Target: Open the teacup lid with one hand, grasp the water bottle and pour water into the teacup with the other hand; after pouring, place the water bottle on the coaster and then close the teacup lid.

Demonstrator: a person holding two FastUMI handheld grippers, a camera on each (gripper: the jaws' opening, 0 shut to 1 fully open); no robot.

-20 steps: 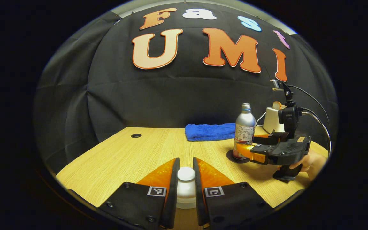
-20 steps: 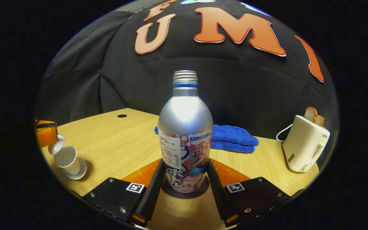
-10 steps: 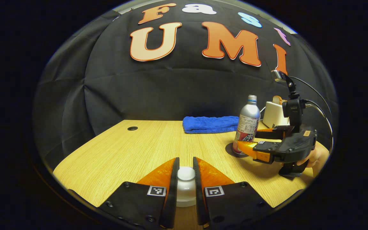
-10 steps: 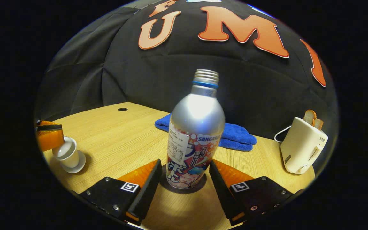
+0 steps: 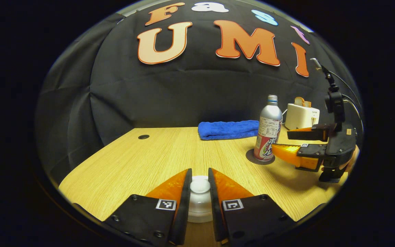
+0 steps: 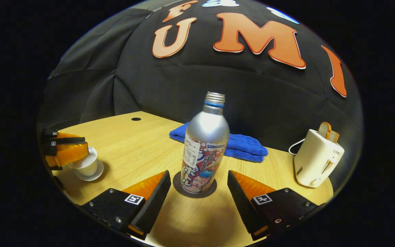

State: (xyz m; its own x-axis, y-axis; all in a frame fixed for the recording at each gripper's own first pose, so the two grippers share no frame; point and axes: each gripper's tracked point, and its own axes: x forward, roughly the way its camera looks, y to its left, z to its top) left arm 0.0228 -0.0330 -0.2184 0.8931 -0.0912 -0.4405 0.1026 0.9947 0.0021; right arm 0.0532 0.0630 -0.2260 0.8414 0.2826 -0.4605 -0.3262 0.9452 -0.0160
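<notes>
The silver water bottle (image 6: 202,147) stands upright on the dark round coaster (image 6: 194,188). My right gripper (image 6: 198,175) is open, its fingers spread well clear of the bottle on both sides. In the left gripper view the same bottle (image 5: 267,132) stands on the coaster (image 5: 260,159), with the right gripper (image 5: 281,141) drawn back to its right, held by a hand. My left gripper (image 5: 199,171) is shut on the knob of the white teacup lid (image 5: 200,187). In the right gripper view the left gripper (image 6: 86,145) holds the lid down at the rim of the teacup (image 6: 88,166), which sits on its saucer (image 6: 91,175).
A folded blue towel (image 6: 242,144) lies behind the bottle by the wall. A white toaster (image 6: 315,157) with bread and a cord stands at the right end of the wooden table (image 6: 129,144). A cable hole (image 5: 143,137) marks the far left of the tabletop.
The bottle went from tilted to upright on the coaster. My right gripper opened wider and pulled back from it. My left gripper brought the lid from tilted off down onto the cup.
</notes>
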